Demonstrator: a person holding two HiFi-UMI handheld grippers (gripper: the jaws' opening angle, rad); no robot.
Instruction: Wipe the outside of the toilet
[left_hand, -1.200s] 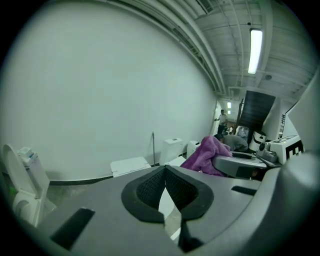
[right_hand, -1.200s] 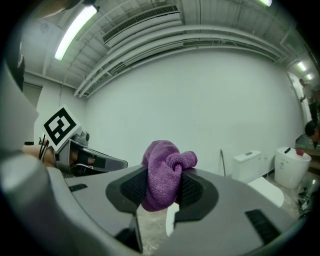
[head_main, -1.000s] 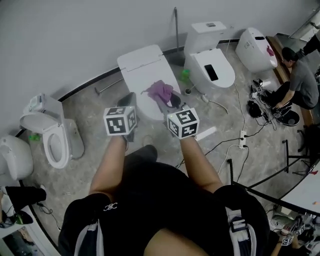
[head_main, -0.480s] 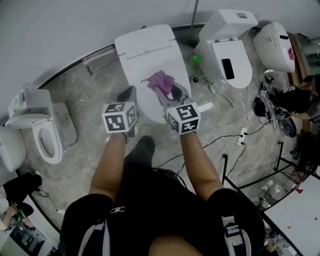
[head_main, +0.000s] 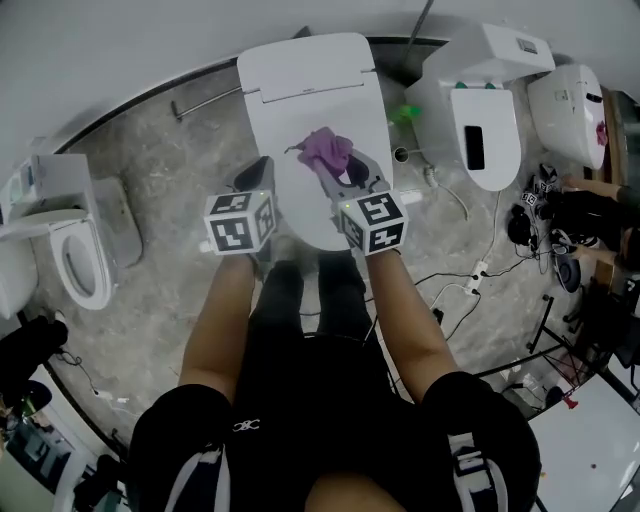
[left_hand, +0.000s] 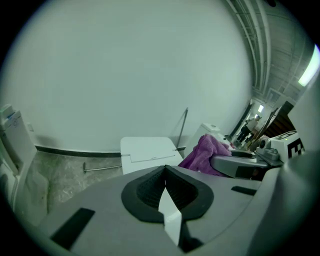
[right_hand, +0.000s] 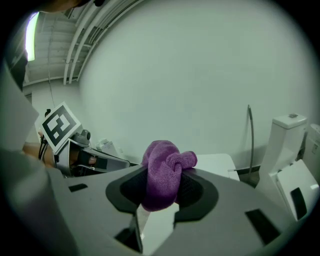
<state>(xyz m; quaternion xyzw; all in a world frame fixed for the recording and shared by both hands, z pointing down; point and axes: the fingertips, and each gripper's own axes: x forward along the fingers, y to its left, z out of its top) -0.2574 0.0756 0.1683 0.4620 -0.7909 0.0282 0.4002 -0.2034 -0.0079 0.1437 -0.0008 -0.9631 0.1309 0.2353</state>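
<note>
- Head view: a white toilet (head_main: 310, 100) with its lid down stands against the wall (head_main: 100, 50), straight ahead of the person, on a grey stone floor (head_main: 160, 180).
- The right hand-held gripper (head_main: 343, 172) hangs over the right half of the lid, with a purple cloth (head_main: 326, 150) bunched at its tip. I cannot tell whether the cloth touches the lid.
- The left hand-held gripper (head_main: 262, 172) is at the lid's left edge, near the front.
- An open toilet (head_main: 80, 265) stands to the left and a closed one (head_main: 480, 110) to the right. Cables (head_main: 470, 285) trail over the floor on the right.
- Left gripper view: the jaws are pressed together with nothing between them. The lid lies beyond them, and the cloth shows at the right.
- Right gripper view: the jaws are clamped on the cloth, which bulges up above the dark pads. The white lid lies behind it.
</note>
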